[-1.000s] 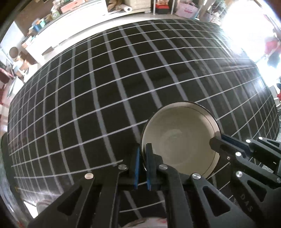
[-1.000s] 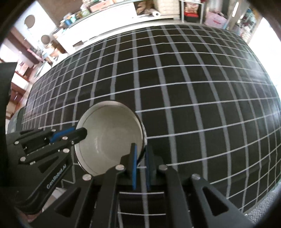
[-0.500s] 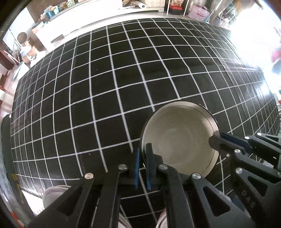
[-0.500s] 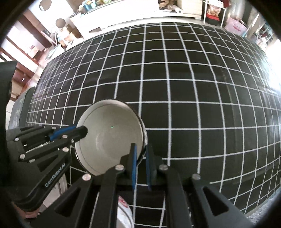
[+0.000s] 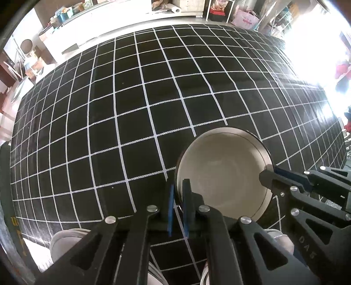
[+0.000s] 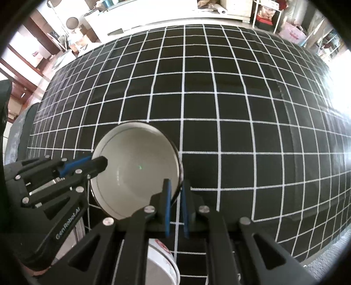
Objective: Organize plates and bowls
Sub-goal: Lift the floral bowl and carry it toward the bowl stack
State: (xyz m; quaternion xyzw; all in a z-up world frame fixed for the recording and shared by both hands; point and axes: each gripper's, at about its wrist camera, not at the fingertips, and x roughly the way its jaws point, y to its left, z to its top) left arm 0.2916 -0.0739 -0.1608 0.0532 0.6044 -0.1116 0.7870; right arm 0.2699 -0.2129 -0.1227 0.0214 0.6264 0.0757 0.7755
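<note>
**Left wrist view: bowl pinched on both sides above the cloth**

Left wrist view shows the white bowl (image 5: 221,175) held over the near edge of the checked tablecloth (image 5: 131,109). The left gripper (image 5: 178,193) pinches its left rim; the right gripper (image 6: 175,193) pinches the opposite rim. Wide bare cloth stretches ahead. Beyond lie a white counter (image 5: 131,13) and cluttered shelves (image 6: 263,13).

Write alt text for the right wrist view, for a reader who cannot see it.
A white bowl is pinched by its rim on both sides: the right gripper at bottom centre, the left gripper coming in from the left. Behind it spreads a black tablecloth with a white grid.
</note>
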